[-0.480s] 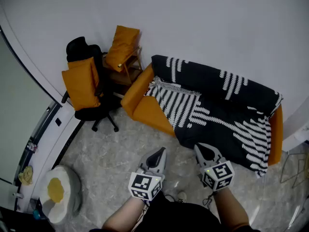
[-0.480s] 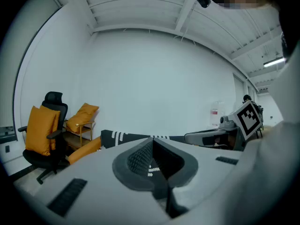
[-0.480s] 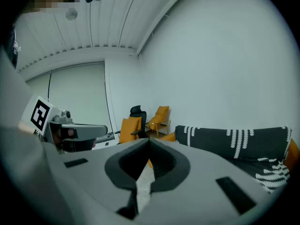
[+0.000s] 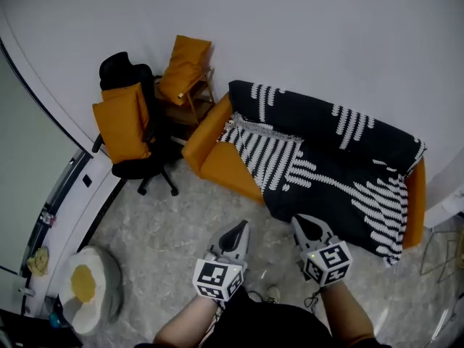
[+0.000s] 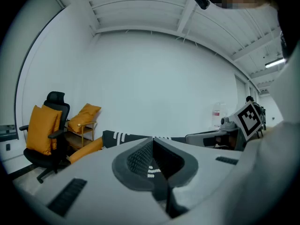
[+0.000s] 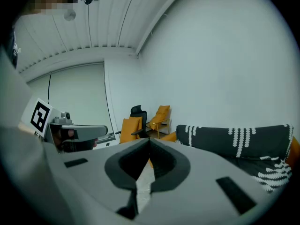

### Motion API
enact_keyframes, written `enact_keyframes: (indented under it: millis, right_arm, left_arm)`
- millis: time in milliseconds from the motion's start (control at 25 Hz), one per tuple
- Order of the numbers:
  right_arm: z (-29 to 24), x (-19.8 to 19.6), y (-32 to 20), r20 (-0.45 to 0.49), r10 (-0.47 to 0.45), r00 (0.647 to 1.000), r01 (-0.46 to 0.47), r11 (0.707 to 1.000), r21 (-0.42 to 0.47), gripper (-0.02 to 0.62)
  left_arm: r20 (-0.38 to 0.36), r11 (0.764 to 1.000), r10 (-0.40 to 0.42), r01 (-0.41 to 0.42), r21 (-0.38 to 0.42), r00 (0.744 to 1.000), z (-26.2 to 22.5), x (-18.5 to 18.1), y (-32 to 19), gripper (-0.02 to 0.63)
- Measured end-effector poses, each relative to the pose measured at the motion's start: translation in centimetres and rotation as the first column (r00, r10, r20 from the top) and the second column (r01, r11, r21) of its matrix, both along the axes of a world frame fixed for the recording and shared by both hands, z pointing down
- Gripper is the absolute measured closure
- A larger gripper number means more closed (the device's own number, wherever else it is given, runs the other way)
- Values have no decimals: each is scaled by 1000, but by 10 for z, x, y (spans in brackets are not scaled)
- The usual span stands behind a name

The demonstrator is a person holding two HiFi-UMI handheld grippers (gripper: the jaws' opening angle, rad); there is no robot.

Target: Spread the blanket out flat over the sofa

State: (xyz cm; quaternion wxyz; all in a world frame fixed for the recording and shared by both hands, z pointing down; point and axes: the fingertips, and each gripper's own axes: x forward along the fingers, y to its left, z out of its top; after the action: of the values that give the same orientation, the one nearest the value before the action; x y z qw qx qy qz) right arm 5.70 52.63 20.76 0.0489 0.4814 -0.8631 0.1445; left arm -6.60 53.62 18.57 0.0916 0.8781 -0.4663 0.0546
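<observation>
A black blanket with white patterns lies over the orange sofa, covering the backrest and most of the seat; the sofa's left end and front-left corner stay bare. It also shows in the right gripper view as the blanket. My left gripper and right gripper hang side by side over the floor in front of the sofa, both shut with nothing between the jaws. In the left gripper view the left gripper points at the sofa's left end; the right gripper points along the sofa front.
A black office chair with an orange cushion stands left of the sofa. Behind it a small wooden stand holds another orange cushion. A white and yellow round seat sits at the lower left. White wall runs behind.
</observation>
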Motion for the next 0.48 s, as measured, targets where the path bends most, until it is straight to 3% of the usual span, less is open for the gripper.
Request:
enact_keyframes:
  millis: [280, 480]
  right_arm:
    - [-3, -17, -18, -1, -6, 1000, 6, 1000, 16, 583]
    - [-3, -36, -37, 6, -8, 1000, 7, 1000, 17, 534]
  left_arm:
    - [-10, 1000, -8, 8, -23, 1000, 4, -19, -18, 600]
    - [-13, 1000, -3, 2, -32, 1000, 7, -38, -38, 598]
